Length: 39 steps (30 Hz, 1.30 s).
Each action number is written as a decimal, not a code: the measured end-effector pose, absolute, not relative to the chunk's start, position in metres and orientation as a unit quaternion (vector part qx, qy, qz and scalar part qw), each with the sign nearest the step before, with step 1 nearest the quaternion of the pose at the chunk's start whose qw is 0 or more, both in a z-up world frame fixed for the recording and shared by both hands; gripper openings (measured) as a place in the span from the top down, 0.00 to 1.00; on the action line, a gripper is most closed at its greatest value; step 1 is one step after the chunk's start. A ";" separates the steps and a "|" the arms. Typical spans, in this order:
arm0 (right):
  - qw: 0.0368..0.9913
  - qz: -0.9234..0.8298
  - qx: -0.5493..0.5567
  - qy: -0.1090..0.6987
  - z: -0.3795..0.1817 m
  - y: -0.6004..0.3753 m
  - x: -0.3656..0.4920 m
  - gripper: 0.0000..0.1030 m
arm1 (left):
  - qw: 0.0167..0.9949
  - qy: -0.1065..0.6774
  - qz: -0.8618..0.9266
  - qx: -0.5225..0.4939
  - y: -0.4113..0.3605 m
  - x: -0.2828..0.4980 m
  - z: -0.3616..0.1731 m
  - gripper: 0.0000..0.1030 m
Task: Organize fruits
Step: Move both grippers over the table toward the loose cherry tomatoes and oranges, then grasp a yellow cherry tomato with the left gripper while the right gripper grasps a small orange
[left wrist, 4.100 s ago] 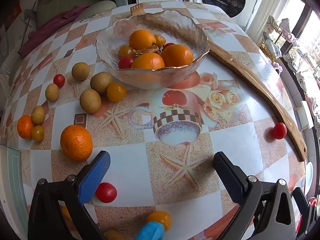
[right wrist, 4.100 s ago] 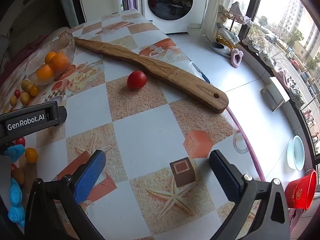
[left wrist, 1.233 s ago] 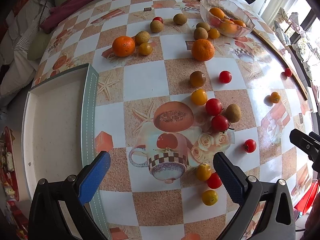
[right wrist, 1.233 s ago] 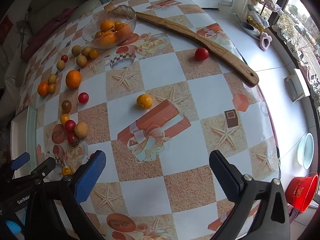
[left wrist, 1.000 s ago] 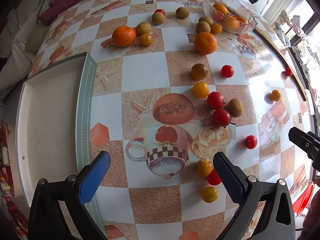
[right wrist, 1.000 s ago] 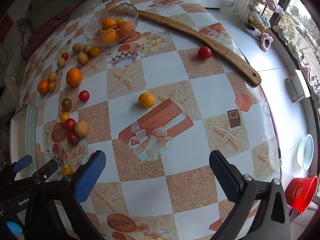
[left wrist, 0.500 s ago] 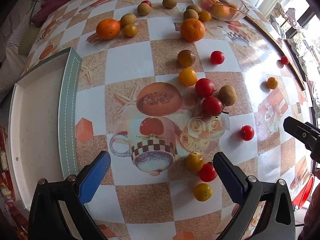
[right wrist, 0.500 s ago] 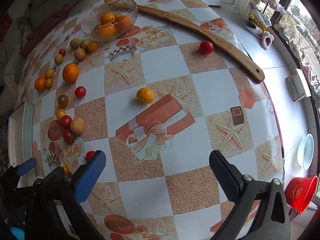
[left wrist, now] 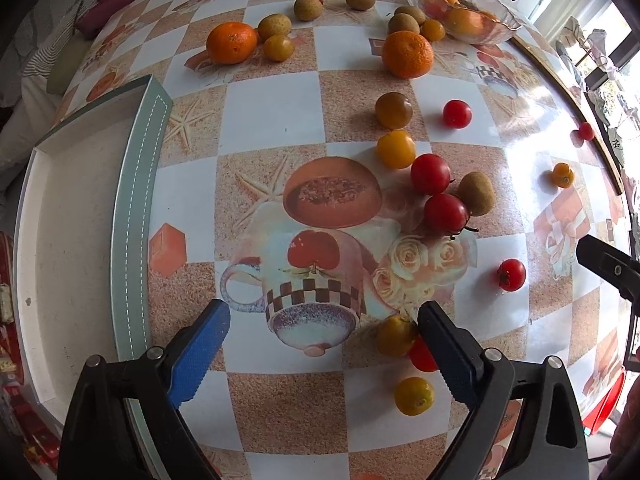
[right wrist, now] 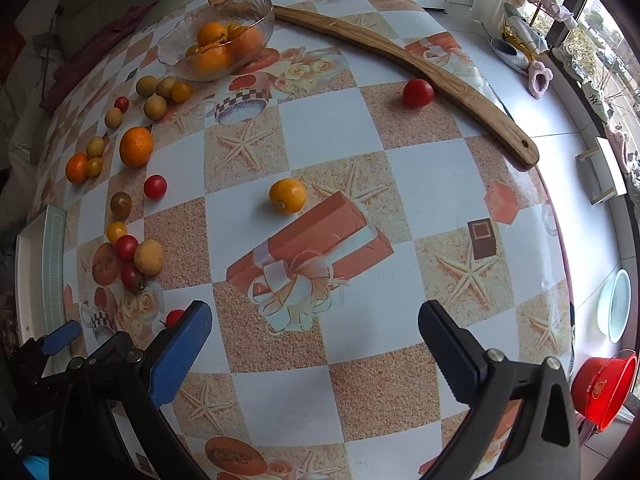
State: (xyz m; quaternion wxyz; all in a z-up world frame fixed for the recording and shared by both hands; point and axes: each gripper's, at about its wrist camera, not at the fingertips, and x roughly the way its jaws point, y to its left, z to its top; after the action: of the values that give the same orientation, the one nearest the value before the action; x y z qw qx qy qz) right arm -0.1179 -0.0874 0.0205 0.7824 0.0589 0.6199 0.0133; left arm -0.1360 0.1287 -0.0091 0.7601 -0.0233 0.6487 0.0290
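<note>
Many fruits lie scattered on the patterned table. My left gripper [left wrist: 322, 330] is open and empty above the printed cup, with a yellow fruit [left wrist: 394, 336] and a red tomato [left wrist: 422, 356] beside its right finger. A glass bowl [left wrist: 464, 2] of oranges stands at the far end; it also shows in the right wrist view [right wrist: 218, 34]. My right gripper [right wrist: 314, 330] is open and empty over the printed gift box. A yellow fruit [right wrist: 287, 195] lies ahead of it and a red tomato [right wrist: 417, 93] sits farther off.
A white tray with a green rim [left wrist: 138, 184] lies at the table's left side. A long wooden board [right wrist: 404, 64] runs along the far right edge. A red bucket [right wrist: 604, 388] stands on the floor at right. Large oranges [left wrist: 407, 54] and small brown fruits lie near the bowl.
Both grippers have moved forward and lower toward the table, so the fruits look nearer. The tray has slid toward the left edge of the left wrist view. Both stay open.
</note>
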 end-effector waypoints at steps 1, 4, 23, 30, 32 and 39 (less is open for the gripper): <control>0.782 0.014 0.059 0.620 0.020 -0.087 -0.116 0.00 | 0.761 0.647 0.027 -0.029 0.130 -0.137 -0.009 0.13; 0.781 0.018 0.059 0.621 0.015 -0.087 -0.108 0.00 | 0.764 0.644 0.028 -0.034 0.128 -0.143 -0.008 0.15; 0.802 0.040 -0.022 0.595 0.007 -0.060 -0.063 0.56 | 0.767 0.640 0.024 -0.029 0.095 -0.176 -0.008 0.77; 0.797 0.051 0.051 0.599 0.012 -0.079 -0.067 0.78 | 0.778 0.625 -0.012 -0.054 0.094 -0.183 0.002 0.79; 0.796 0.053 0.057 0.600 0.014 -0.081 -0.073 0.78 | 0.780 0.622 -0.016 -0.063 0.096 -0.184 0.007 0.79; 0.791 0.065 0.066 0.604 0.025 -0.075 -0.098 0.78 | 0.782 0.619 -0.021 -0.073 0.113 -0.182 0.017 0.79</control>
State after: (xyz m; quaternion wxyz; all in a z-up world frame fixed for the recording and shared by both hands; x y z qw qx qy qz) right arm -0.0980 -0.0750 0.0246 0.7915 0.0661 0.6042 0.0646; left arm -0.1816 0.1126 0.0175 0.7821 -0.0729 0.6186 -0.0207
